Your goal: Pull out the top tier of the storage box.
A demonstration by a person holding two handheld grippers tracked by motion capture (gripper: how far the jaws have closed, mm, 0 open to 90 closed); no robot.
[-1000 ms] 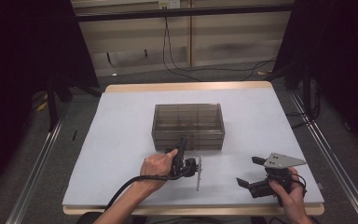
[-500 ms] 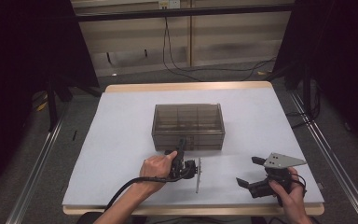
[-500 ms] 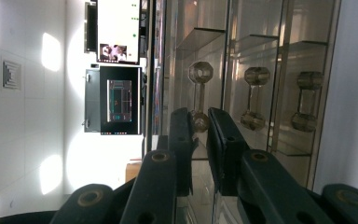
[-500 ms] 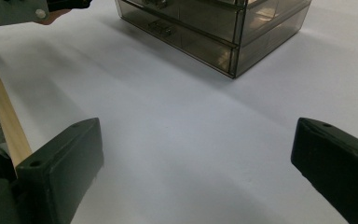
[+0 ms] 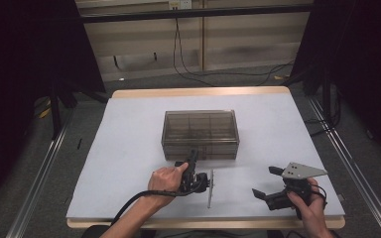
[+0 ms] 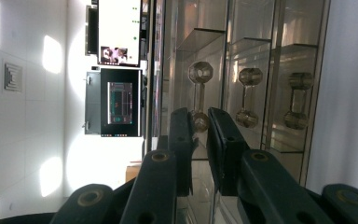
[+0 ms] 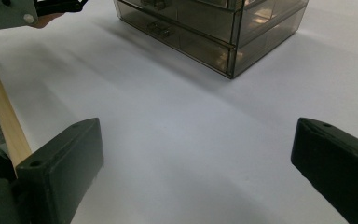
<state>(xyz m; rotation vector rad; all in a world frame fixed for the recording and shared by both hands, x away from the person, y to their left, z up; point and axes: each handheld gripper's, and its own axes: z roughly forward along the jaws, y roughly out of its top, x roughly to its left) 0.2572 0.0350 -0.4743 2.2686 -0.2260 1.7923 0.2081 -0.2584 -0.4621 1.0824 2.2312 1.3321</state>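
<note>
A smoked clear drawer box (image 5: 200, 134) stands in the middle of the white table (image 5: 129, 148). My left gripper (image 5: 192, 158) reaches its front, turned on its side, with a hand around it. In the left gripper view its jaws (image 6: 199, 135) are shut on a dumbbell-shaped drawer handle (image 6: 199, 93); two more such handles (image 6: 247, 98) sit beside it. My right gripper (image 5: 264, 181) rests low at the table's front right, held by the other hand, jaws wide apart and nothing between them. In the right gripper view the gripper (image 7: 196, 154) faces bare sheet, with the box (image 7: 214, 28) farther off.
The table's wooden edge (image 5: 198, 92) runs along the far side. Black cables (image 5: 188, 64) lie on the floor behind, and metal rails (image 5: 39, 173) flank the table. White sheet lies open left and right of the box. A wall monitor (image 6: 120, 102) shows in the left gripper view.
</note>
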